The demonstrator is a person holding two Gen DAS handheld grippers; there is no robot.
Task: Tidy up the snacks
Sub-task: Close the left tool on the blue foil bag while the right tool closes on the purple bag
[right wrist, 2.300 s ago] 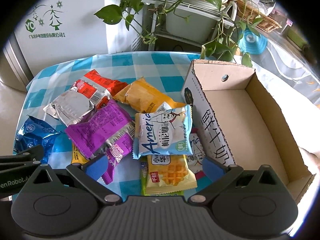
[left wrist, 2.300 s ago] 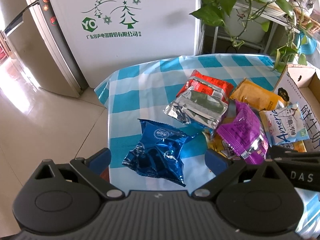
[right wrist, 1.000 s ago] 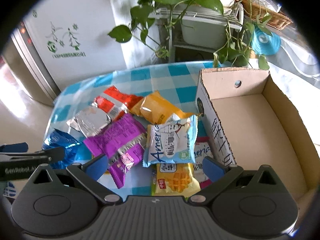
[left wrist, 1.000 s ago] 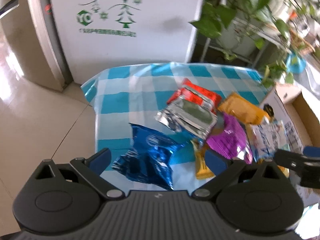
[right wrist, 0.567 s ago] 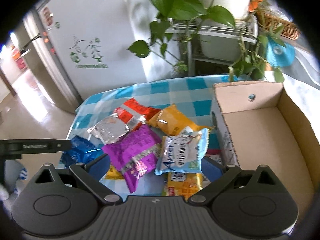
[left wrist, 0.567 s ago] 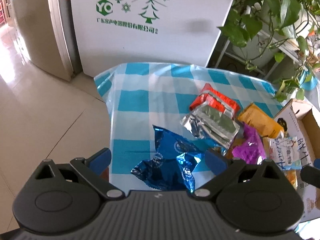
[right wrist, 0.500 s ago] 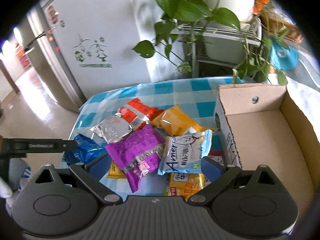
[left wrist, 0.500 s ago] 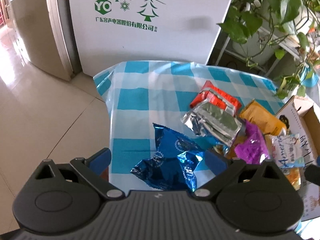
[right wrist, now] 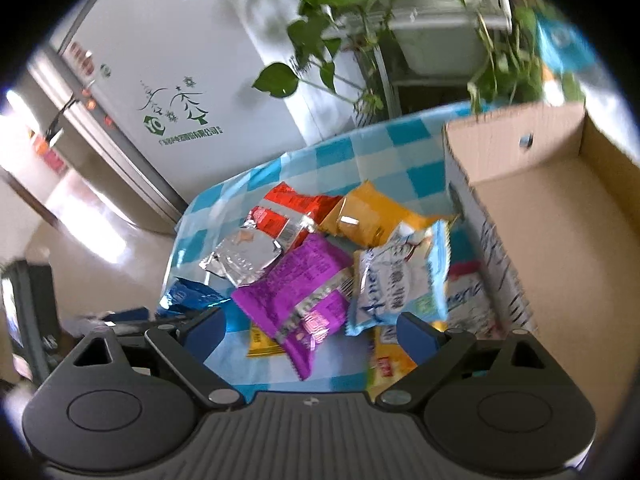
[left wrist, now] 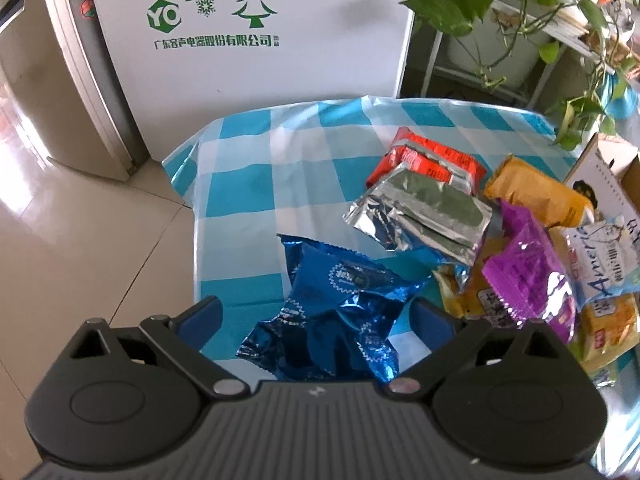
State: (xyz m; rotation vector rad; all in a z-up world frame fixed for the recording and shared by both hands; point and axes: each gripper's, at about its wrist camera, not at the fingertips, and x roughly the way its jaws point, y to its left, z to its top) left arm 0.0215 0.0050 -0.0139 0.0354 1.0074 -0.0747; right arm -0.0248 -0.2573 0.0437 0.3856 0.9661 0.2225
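Several snack packets lie on a blue checked tablecloth [left wrist: 256, 184]. My left gripper [left wrist: 316, 320] is open, its fingers on either side of a crinkled blue packet [left wrist: 336, 312] at the near left. Beyond lie a silver packet [left wrist: 424, 212], a red packet [left wrist: 436, 160], an orange packet [left wrist: 536, 196], a purple packet [left wrist: 532, 272] and a white-blue packet [left wrist: 608, 264]. My right gripper [right wrist: 312, 332] is open and empty, over the purple packet [right wrist: 296, 288] and beside the white-blue packet [right wrist: 400, 280]. An open cardboard box [right wrist: 560, 240] stands at the right.
A white fridge [left wrist: 256, 40] stands behind the table. Potted vines on a metal rack [left wrist: 520, 20] hang over the far right corner. The table's left edge [left wrist: 196, 240] drops to a tiled floor [left wrist: 80, 240]. More yellow packets [right wrist: 388, 368] lie near the box.
My left gripper has moved down and forward, so the blue packet now sits between its fingers. My right gripper has pulled back and tilted; its view is blurred. The packets have not moved.
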